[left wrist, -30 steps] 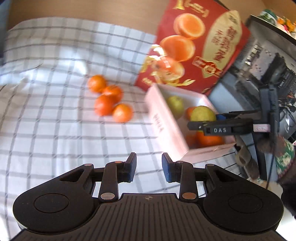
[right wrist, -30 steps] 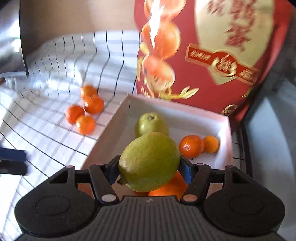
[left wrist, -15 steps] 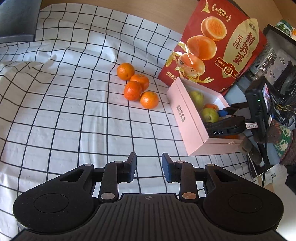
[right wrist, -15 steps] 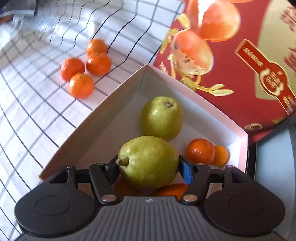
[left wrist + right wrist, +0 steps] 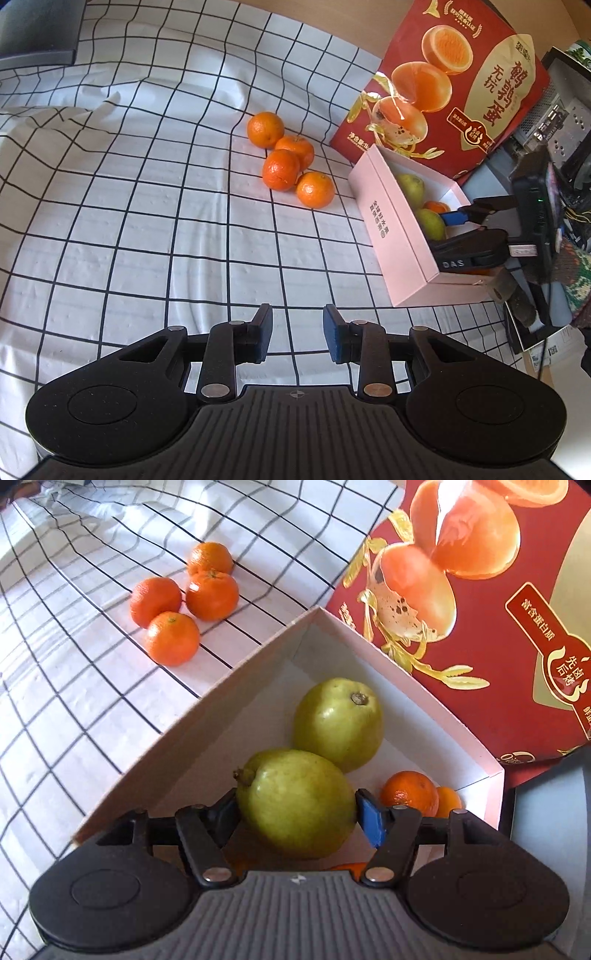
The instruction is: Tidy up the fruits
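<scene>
My right gripper (image 5: 295, 808) is shut on a green pear (image 5: 295, 801), which it holds low inside the pink box (image 5: 192, 716), just in front of a second pear (image 5: 338, 723). Two mandarins (image 5: 408, 794) lie in the box's right corner, and more orange shows under the held pear. In the left wrist view the right gripper (image 5: 454, 229) reaches into the pink box (image 5: 391, 236) with the pear (image 5: 430, 223). Several mandarins (image 5: 280, 170) sit in a cluster on the checked cloth left of the box. My left gripper (image 5: 297, 326) hovers shut over the cloth, holding nothing.
A tall red egg carton (image 5: 443, 92) stands right behind the pink box. Electronics and a small screen (image 5: 535, 206) crowd the right edge. A dark object (image 5: 37, 33) lies at the cloth's far left corner. The checked cloth (image 5: 129, 221) is wrinkled at the left.
The right gripper has sunk into the box with the pear and rolled, and the pear now sits close to the second pear. The left gripper drifted a little over the cloth.
</scene>
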Motion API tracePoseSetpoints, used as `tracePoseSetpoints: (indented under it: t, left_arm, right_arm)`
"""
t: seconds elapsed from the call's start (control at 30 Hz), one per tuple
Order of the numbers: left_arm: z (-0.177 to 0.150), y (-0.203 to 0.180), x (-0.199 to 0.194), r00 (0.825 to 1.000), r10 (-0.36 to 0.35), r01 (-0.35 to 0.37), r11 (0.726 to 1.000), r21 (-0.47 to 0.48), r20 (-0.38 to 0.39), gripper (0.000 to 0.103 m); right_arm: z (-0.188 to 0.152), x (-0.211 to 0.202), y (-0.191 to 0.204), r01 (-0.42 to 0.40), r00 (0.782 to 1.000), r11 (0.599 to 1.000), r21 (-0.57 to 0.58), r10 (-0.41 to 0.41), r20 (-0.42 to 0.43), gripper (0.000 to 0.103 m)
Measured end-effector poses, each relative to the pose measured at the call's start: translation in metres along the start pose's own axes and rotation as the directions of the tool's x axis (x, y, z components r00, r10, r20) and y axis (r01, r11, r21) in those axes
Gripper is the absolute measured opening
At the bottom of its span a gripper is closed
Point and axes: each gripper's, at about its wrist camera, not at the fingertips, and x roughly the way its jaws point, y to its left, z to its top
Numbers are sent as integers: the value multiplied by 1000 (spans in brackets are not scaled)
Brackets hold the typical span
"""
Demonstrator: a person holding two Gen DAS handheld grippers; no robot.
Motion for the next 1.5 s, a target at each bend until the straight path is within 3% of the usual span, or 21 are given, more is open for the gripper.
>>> tracePoseSetpoints:
  t: [0.37,0.57,0.7,0.83,1.0,1.17,1.3,1.5]
  left_arm:
    - [12,6,26,1000,-11,12,1000,14,-24,34]
    - [49,2,56,1000,15,-16,994,106,2,34]
    - [81,-8,83,999,29,-33,976,217,22,34]
    - [105,-16,103,999,19,-25,971,238,31,34]
    - [121,-20,113,992,107,-120,968,218,74,41]
    - [134,-10,122,984,159,-171,967,188,79,42]
    - [145,-4,128,981,167,-182,966,184,96,50]
    - [151,-4,134,985,151,-165,968,187,85,47]
  right_arm:
    - [-19,-52,-17,-26,990,987,157,4,142,67]
    - [-43,-91,-25,-38,957,911,411,-85,276,67]
    - [-57,-113,-8,-3,930,872,489,-177,321,67]
    - [-71,-129,20,5,922,865,502,-198,332,67]
    - [-92,-138,52,3,936,879,477,-170,307,67]
    - [-104,-136,78,13,951,893,450,-149,270,67]
    - [-105,-132,88,-12,959,893,449,-118,259,67]
    - [-100,-134,97,-23,954,910,413,-103,281,67]
